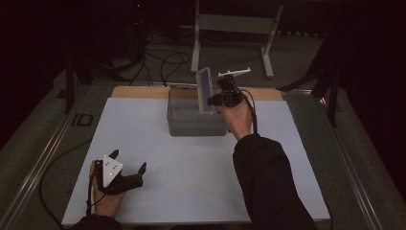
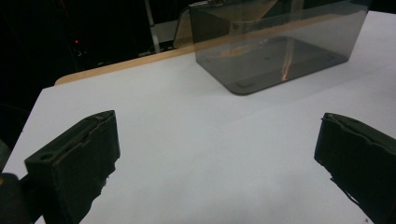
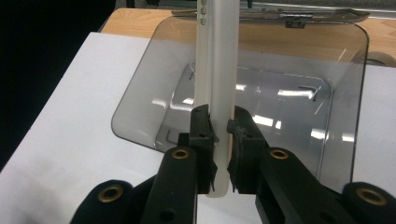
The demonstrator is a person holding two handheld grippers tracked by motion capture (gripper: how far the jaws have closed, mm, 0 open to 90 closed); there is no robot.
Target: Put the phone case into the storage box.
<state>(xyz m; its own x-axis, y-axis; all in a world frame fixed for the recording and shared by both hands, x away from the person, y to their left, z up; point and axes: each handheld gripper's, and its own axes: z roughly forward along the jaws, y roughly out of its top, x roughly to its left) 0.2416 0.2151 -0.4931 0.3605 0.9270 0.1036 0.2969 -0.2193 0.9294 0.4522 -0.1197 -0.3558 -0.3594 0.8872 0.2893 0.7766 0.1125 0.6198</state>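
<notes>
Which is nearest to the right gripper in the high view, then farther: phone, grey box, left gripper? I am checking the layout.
1. The phone, clamped upright in the right gripper.
2. The grey box, just below and left of it.
3. The left gripper, at the near left of the table.

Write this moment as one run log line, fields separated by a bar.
right gripper: shut on white flat device, held upright over grey bin | left gripper: open, holds nothing, above white table sheet

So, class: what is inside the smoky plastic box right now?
The box looks empty: its bare floor shows through the open top. The white phone-like slab, clamped in the right gripper, is above it and hides a strip of floor.
</notes>
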